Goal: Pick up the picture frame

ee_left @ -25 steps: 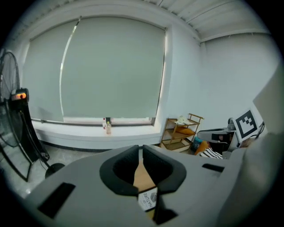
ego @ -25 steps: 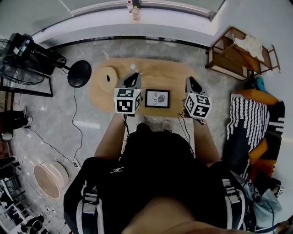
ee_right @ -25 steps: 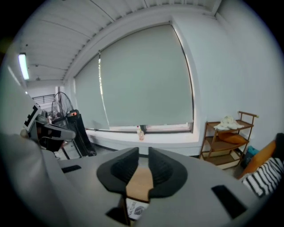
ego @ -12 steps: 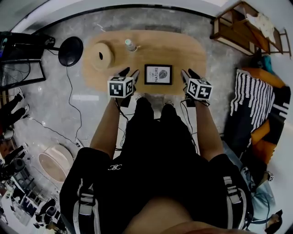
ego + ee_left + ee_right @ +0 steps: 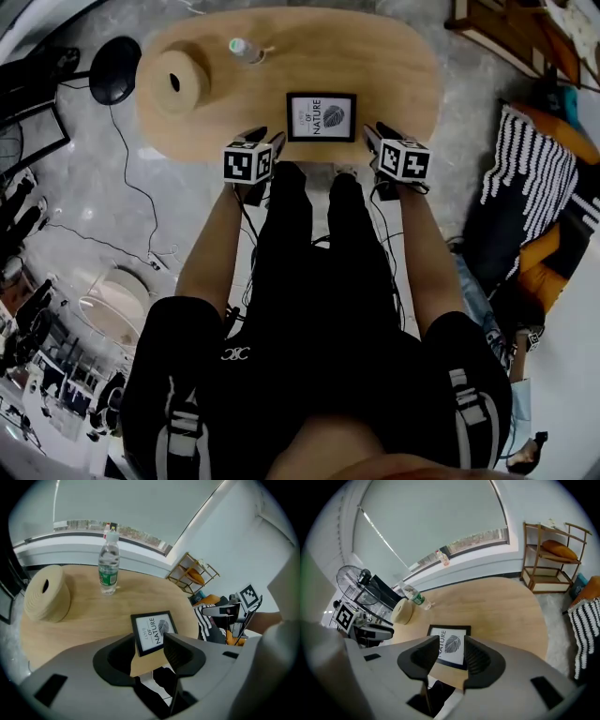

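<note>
The black picture frame with a leaf print lies flat on the oval wooden table, near its front edge. My left gripper hangs at that edge, just left of the frame, jaws open and empty. In the left gripper view the picture frame shows beyond the left gripper. My right gripper is just right of the frame, also open and empty. From the right gripper view the picture frame lies ahead of the right gripper. Neither touches it.
A water bottle and a round tan roll with a hole stand on the table's far left. A wooden shelf is at the right, a striped cushion beside it, and a fan at the left. The person's legs are below the table edge.
Both grippers have sunk toward the table's front edge on either side of the frame. Their jaws now stand apart. The head view has tipped down, closer to the table.
</note>
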The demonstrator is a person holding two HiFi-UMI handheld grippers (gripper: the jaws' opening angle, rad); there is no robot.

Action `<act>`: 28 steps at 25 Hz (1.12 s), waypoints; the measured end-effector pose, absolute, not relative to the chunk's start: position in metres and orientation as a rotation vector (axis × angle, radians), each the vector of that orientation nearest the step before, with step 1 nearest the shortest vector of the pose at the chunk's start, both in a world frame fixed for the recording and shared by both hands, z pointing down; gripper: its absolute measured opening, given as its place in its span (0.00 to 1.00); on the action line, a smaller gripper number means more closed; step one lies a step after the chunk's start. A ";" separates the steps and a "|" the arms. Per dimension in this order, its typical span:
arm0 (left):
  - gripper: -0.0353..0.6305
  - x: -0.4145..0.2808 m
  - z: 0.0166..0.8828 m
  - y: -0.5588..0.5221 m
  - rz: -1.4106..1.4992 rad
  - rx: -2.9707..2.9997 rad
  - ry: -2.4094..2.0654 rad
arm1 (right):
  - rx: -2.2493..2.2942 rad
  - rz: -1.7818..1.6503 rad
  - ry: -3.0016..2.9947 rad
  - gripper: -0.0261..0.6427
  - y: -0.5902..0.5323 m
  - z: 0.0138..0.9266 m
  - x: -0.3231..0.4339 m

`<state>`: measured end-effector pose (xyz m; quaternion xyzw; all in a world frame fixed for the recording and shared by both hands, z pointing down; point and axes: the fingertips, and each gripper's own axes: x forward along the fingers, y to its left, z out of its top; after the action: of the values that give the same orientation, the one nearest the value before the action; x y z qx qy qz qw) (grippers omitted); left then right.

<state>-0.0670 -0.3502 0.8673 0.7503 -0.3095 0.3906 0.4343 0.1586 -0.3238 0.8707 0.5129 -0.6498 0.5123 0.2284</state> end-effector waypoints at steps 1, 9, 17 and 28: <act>0.35 -0.068 0.884 -0.347 0.991 1.853 -0.756 | 1.393 1.427 -1.775 0.31 -0.322 0.887 0.154; 0.35 -0.067 1.011 -0.358 1.063 1.791 -0.703 | 1.323 1.443 -1.704 0.31 -0.339 1.012 0.141; 0.35 -0.050 1.071 -0.371 0.996 1.697 -0.710 | 1.353 1.489 -1.631 0.29 -0.355 1.066 0.144; 0.20 -0.048 1.066 -0.369 1.054 1.718 -0.765 | 1.333 1.424 -1.596 0.18 -0.339 1.071 0.132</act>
<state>-0.0476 -0.3694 1.0664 0.7019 -0.3128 0.4307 0.4733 0.1323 -0.3385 1.0713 0.5035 -0.6029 0.5379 0.3059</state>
